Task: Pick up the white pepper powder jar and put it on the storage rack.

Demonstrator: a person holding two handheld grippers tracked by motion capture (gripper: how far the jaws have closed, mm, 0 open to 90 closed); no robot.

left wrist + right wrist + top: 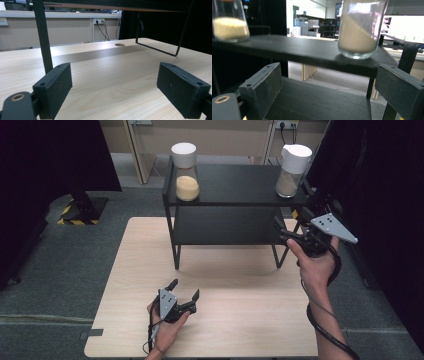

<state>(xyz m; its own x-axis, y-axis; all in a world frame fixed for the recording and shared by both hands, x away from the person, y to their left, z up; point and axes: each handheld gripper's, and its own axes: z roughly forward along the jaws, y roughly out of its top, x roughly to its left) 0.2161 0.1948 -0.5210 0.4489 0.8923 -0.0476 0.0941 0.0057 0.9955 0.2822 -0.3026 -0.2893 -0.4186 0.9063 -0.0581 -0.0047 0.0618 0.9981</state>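
A black two-tier shelf (235,185) stands at the back of the wooden table (230,320). On its top board are two glass jars with white lids: one with yellow grains (187,177) at the left end, one with beige grains (292,170) at the right end. My right gripper (286,232) is open at the shelf's right end, below the beige jar (359,30) and apart from it; the yellow jar (229,26) is farther along the board. My left gripper (183,293) rests open low over the table's near side, its jaws (115,92) holding nothing.
The shelf's lower board (312,100) lies just beyond my right jaws. A black shelf leg (43,37) rises ahead of the left gripper, and a round cable hole (120,45) sits in the tabletop. Dark curtains (380,180) flank the table.
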